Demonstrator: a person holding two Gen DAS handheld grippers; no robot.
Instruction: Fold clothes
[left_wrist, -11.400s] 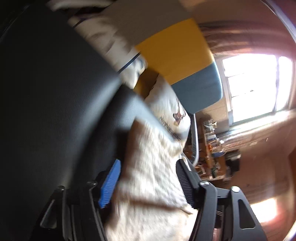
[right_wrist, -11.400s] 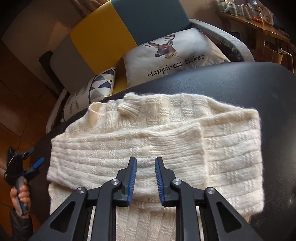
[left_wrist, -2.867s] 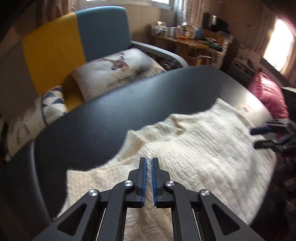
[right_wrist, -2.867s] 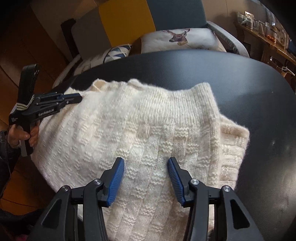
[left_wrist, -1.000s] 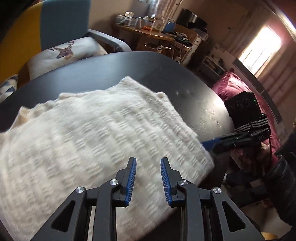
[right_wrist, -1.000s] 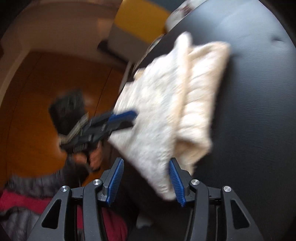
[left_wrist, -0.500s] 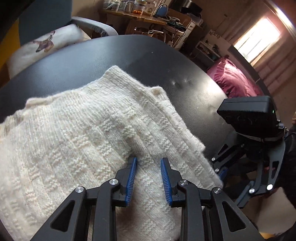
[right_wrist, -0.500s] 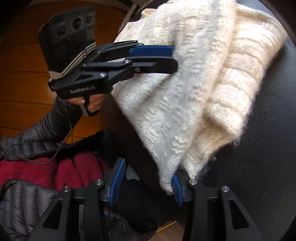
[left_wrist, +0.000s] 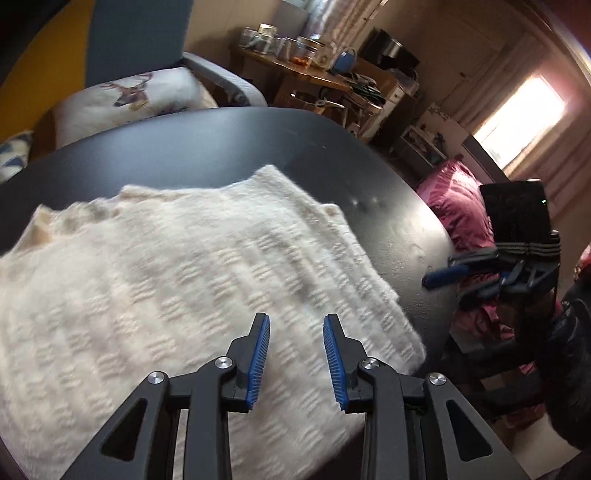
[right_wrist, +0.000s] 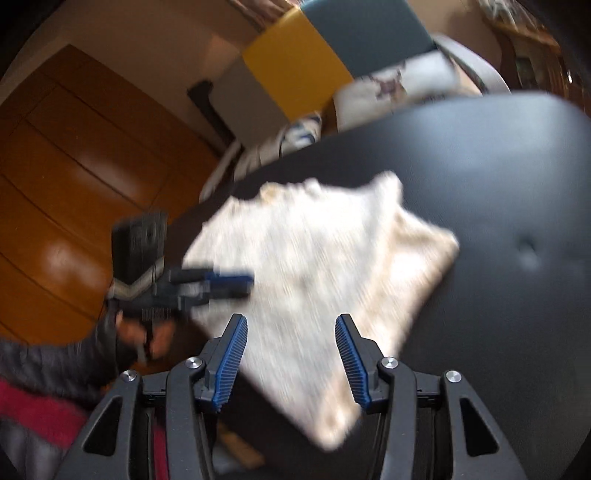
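A cream knitted sweater (left_wrist: 177, 280) is lying folded on a round black bench (left_wrist: 229, 147), taking up the near half of the top and reaching the bench's edge on the person's side. In the left wrist view its ribbed knit is spreading from the left border to a corner at the right, and a second layer is showing along the far right edge as a narrow strip. Both views are blurred, so the finer folds are hard to read.

The left gripper (left_wrist: 295, 350) is hovering over the near part of the sweater. Its blue-padded fingers (left_wrist: 258, 350) are standing a modest gap apart and are opening, with nothing pinched between them; the sweater is only lying beneath. In the right wrist view the same gripper (right_wrist: 218, 282) is pointing in from the left over the sweater's edge, held by a hand (right_wrist: 147, 336) coming out of a dark padded sleeve (right_wrist: 59, 365).

The right gripper (right_wrist: 290, 360) is hanging above the sweater's near corner, its fingers (right_wrist: 231, 360) standing fairly wide and opening, gripping nothing. From the left wrist view it (left_wrist: 450, 275) is sitting off the bench's right rim, apart from the sweater.

Behind the bench a chair (left_wrist: 129, 40) in yellow and blue is holding a pillow (left_wrist: 125, 99) printed with a deer. Farther back a wooden table (left_wrist: 310, 70) is carrying jars, and a bright window (left_wrist: 524, 114) is glowing at the right.
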